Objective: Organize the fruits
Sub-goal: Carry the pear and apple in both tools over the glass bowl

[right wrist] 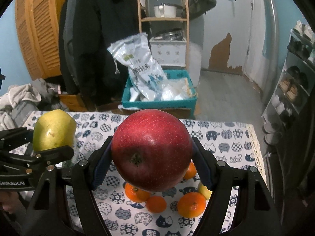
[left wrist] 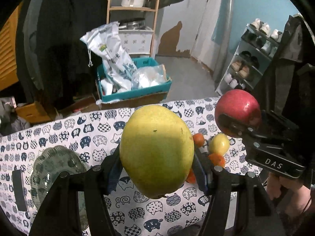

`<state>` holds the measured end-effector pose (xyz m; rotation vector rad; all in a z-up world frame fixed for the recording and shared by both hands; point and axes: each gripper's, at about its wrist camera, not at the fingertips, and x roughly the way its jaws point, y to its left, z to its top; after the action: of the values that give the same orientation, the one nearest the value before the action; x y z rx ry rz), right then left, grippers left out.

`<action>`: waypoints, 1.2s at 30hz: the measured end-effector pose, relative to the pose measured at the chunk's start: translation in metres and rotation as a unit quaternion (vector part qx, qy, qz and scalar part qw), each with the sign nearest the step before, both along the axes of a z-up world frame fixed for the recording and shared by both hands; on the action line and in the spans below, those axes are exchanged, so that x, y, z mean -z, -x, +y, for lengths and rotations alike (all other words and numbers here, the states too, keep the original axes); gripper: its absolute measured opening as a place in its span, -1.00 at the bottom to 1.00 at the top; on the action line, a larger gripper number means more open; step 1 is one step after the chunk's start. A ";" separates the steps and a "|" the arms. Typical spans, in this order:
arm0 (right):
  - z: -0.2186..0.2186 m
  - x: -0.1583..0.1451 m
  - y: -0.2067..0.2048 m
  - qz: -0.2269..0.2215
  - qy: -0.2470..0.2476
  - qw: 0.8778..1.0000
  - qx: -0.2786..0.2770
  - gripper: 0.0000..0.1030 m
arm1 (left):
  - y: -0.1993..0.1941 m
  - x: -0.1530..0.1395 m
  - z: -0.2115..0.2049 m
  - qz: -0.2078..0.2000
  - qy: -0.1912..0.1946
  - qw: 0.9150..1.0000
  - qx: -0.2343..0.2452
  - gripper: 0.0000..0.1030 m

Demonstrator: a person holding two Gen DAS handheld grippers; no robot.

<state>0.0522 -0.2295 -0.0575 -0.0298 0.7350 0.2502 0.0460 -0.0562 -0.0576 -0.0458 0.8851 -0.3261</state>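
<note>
My left gripper [left wrist: 157, 157] is shut on a large yellow-green pear [left wrist: 155, 149], held up above the table; the pear [right wrist: 53, 130] also shows at the left of the right wrist view. My right gripper [right wrist: 151, 157] is shut on a big red apple [right wrist: 151, 149], likewise lifted clear of the cloth; the apple [left wrist: 237, 112] appears at the right of the left wrist view. Below on the cat-print tablecloth [right wrist: 226, 135] lie several oranges [right wrist: 192, 204] and a small yellow fruit [left wrist: 219, 144]. A clear glass plate [left wrist: 53, 169] sits at the table's left.
Beyond the table's far edge stands a teal box [right wrist: 159, 102] with white bags. A wooden shelf [right wrist: 163, 19] and a dark hanging coat [right wrist: 94, 39] are behind it. A shoe rack [left wrist: 250, 63] lines the right wall. A hand [left wrist: 285, 188] holds the right gripper's handle.
</note>
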 end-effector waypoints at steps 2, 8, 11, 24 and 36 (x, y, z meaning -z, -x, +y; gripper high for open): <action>0.002 -0.007 0.003 -0.007 -0.002 1.000 -0.004 0.47 | 0.004 -0.005 0.002 -0.005 0.004 1.000 0.001 0.26; 0.008 -0.023 0.011 -0.021 -0.014 1.000 -0.015 0.47 | 0.012 -0.017 0.011 -0.015 0.013 1.000 0.000 0.26; 0.013 -0.030 0.014 -0.026 -0.020 0.999 -0.022 0.47 | 0.016 -0.021 0.016 -0.024 0.012 1.000 -0.003 0.27; 0.041 -0.039 0.015 -0.035 -0.027 0.998 -0.054 0.47 | 0.024 -0.030 0.043 -0.032 0.023 0.999 -0.023 0.26; 0.079 -0.035 0.007 -0.024 -0.024 0.996 -0.084 0.47 | 0.030 -0.025 0.084 -0.030 0.025 0.997 -0.060 0.27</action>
<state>0.0448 -0.1508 -0.0225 -0.0512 0.6783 0.4268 0.0156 0.0279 -0.0322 -0.1341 0.8109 -0.2350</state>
